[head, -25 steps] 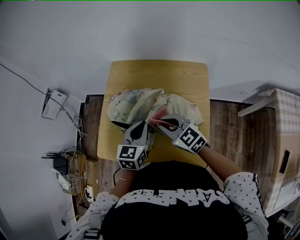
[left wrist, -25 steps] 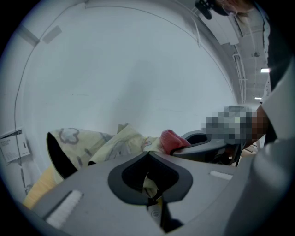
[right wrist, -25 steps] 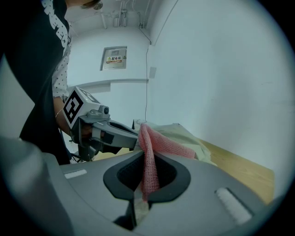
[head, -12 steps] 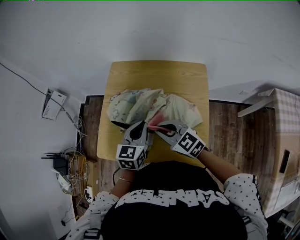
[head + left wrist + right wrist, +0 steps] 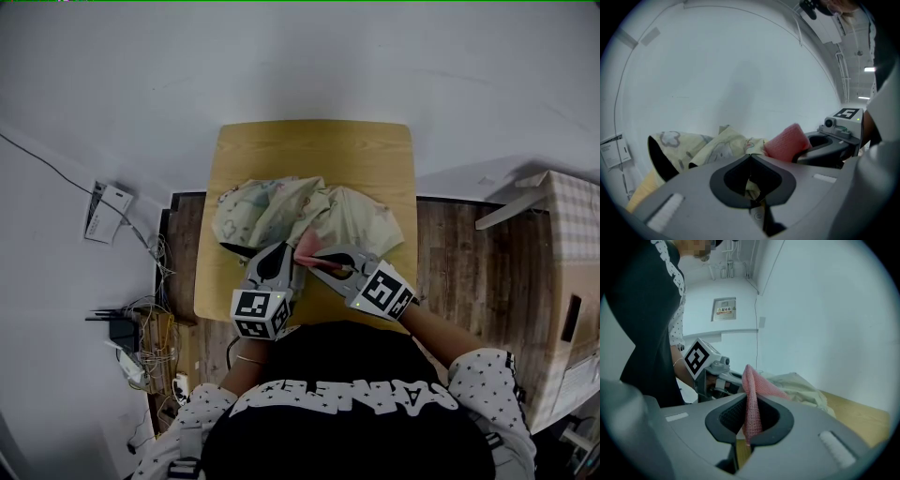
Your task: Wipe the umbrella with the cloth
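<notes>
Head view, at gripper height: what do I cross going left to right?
A tangle of cables → left gripper → right gripper → box.

The pale yellow fabric umbrella bears pastel cartoon prints; the pink waffle-knit cloth is plain; the tan wooden counter shows faint grain.

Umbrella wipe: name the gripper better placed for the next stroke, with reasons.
Right. The right gripper is shut on the pink cloth beside the umbrella; the left gripper is shut on umbrella fabric, likely steadying it.
</notes>
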Demonstrator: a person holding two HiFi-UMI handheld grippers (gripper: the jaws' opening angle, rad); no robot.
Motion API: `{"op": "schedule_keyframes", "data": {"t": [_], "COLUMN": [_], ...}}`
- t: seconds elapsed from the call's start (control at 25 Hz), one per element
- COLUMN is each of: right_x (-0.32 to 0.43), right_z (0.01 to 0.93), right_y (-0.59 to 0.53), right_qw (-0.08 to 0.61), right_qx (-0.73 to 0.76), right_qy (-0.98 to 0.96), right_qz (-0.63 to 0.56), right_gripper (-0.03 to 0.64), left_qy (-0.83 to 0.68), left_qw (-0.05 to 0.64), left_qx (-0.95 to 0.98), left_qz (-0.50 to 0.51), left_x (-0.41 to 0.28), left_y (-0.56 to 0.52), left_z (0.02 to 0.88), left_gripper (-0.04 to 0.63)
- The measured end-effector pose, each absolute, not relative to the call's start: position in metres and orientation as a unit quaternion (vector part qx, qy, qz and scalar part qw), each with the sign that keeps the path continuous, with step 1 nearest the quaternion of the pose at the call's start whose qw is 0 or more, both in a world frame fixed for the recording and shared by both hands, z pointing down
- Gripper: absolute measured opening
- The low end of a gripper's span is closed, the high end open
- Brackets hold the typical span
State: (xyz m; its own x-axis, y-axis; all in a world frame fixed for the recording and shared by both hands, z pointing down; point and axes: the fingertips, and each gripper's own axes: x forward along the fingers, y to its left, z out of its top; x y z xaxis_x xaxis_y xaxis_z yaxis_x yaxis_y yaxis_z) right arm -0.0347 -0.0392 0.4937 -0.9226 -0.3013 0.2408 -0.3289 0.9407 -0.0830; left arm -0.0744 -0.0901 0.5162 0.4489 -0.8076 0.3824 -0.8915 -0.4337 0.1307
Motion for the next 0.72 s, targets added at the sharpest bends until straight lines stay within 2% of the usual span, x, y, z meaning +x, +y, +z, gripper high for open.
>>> {"op": "schedule_keyframes", "data": {"t": [0.28, 0.72], "right_x": [-0.01, 0.053], "right_z": [0.45, 0.493], "right_y": [-0.07, -0.159], "right_qw": [0.039, 0.105], "right_qx": [0.228, 0.348], "right_qy": [-0.972, -0.929], "right_qz": [0.038, 0.066], "right_gripper": [0.034, 0.034], "left_qy": [-0.512, -0.516], "left_qw": [0.162, 0.156], "left_qx": [0.832, 0.83], "left_qz": [0.137, 0.145], "left_x": [-0.076, -0.081], "left_y": [-0.092, -0.094], "left_z": [0.516, 0.518], "left_gripper": [0.001, 0.001]}}
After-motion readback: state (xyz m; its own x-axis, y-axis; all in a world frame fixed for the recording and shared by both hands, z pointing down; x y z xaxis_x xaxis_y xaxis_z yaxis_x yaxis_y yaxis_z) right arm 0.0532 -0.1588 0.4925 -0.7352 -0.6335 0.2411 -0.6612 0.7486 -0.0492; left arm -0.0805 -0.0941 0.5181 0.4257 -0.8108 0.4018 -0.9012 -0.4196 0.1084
